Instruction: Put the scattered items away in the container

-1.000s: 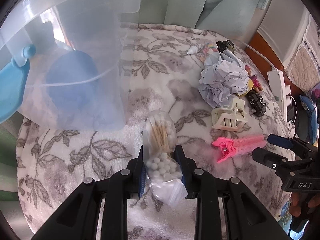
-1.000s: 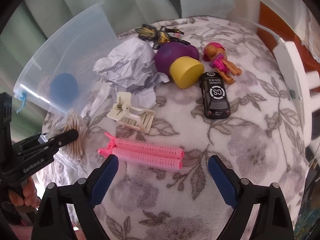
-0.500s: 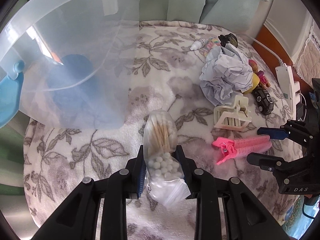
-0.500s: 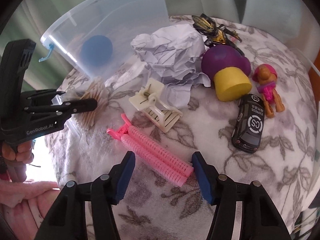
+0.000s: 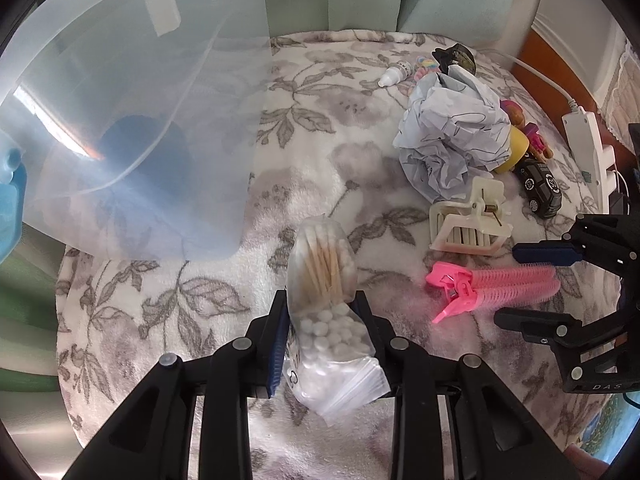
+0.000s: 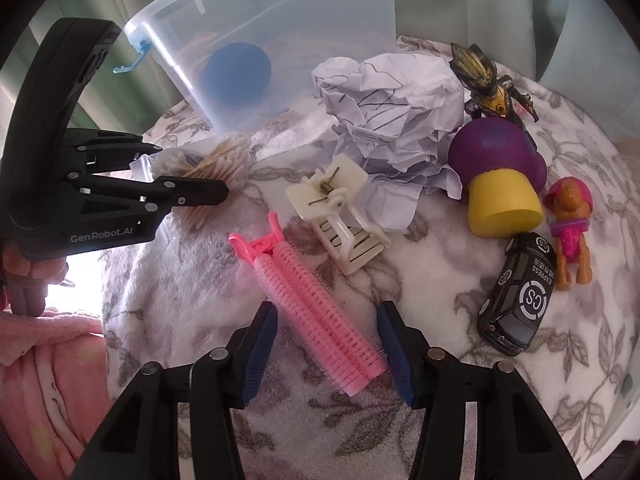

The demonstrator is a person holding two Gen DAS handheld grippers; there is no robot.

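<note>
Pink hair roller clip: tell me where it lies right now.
In the right wrist view the pink hair roller clip lies on the floral blanket, its far end between the closing right gripper, pads not yet touching, just below the cream claw clip.

Pink hair curler (image 6: 316,312); grey-floral white blanket (image 6: 440,280); black toy car (image 6: 520,296).

A floral blanket (image 6: 460,380) covers the surface, with a white power strip (image 5: 592,152) at its edge.

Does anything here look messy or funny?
Yes. The crumpled paper is a scrunched ball sprawled among the toys, and the clear bin looks tipped on its side with a blue ball inside. The rest lies scattered on the flowery blanket, nothing broken.
</note>
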